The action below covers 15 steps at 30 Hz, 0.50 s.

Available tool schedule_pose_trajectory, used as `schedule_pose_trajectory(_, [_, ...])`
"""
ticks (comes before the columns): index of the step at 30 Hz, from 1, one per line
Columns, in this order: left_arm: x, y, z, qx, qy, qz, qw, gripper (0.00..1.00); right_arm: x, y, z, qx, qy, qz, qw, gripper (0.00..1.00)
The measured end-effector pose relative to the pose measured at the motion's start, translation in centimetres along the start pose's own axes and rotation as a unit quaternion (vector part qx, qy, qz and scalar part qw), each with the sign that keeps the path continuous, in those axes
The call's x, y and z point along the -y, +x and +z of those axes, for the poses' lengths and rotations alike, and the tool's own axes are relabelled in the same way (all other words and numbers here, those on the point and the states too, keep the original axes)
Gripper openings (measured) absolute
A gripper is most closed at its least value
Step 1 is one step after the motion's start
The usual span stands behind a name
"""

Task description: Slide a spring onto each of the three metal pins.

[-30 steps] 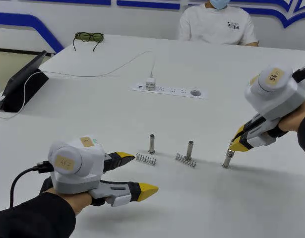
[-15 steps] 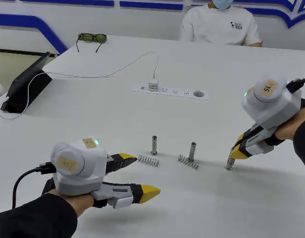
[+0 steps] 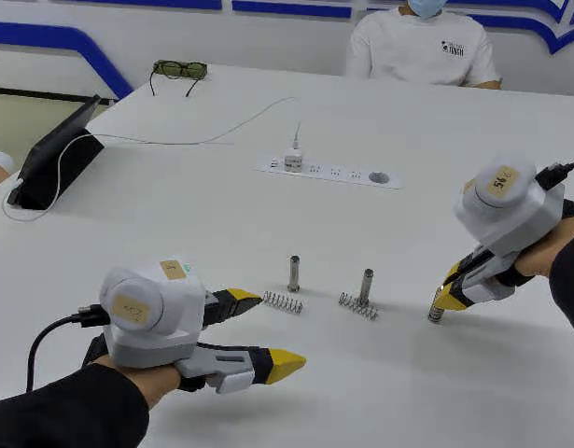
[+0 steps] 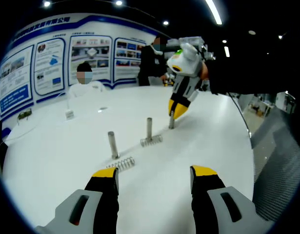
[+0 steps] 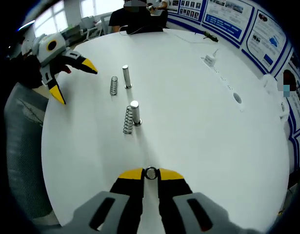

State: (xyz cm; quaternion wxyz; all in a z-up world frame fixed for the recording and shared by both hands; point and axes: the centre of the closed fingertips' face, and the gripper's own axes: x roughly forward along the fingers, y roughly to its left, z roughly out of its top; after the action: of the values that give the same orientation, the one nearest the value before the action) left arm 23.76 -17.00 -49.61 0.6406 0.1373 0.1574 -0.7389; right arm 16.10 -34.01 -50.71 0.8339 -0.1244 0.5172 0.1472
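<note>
Three metal pins stand upright in a row on the white table: a left pin (image 3: 294, 273), a middle pin (image 3: 366, 285) and a right pin (image 3: 436, 314). One spring (image 3: 283, 301) lies at the foot of the left pin, and a second spring (image 3: 358, 306) lies by the middle pin. My right gripper (image 3: 448, 299) is low over the right pin. In the right gripper view its jaws (image 5: 150, 174) are shut around a spring ring at the pin top. My left gripper (image 3: 268, 329) hovers open, holding nothing, near the left spring (image 4: 121, 164).
A white power strip (image 3: 327, 172) with a plugged charger (image 3: 294, 159) and cable lies mid-table. A dark tablet (image 3: 53, 154) stands at the left edge, with glasses (image 3: 179, 70) at the far corner. A person (image 3: 427, 47) sits across the table.
My right gripper has lowered along the right pin, so less of the pin shows below its tips. The left gripper and the two loose springs have stayed put.
</note>
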Motion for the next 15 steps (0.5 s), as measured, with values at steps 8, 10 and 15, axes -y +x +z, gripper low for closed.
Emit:
schedule_pose_trajectory(8, [0.03, 0.10, -0.14, 0.000, -0.001, -0.002, 1.0000, 0.60, -0.02, 0.22, 0.02, 0.003, -0.004, -0.001, 1.0000, 0.13])
schedule_pose_trajectory(10, [0.05, 0.18, -0.15, 0.000, -0.002, -0.003, 1.0000, 0.60, -0.07, 0.30, -0.02, 0.004, -0.006, -0.001, 1.0000, 0.17])
schedule_pose_trajectory(15, [-0.02, 0.31, -0.05, 0.002, -0.002, -0.004, 1.0000, 0.60, -0.08, 0.22, 0.10, 0.007, -0.008, -0.005, 0.9999, 0.22])
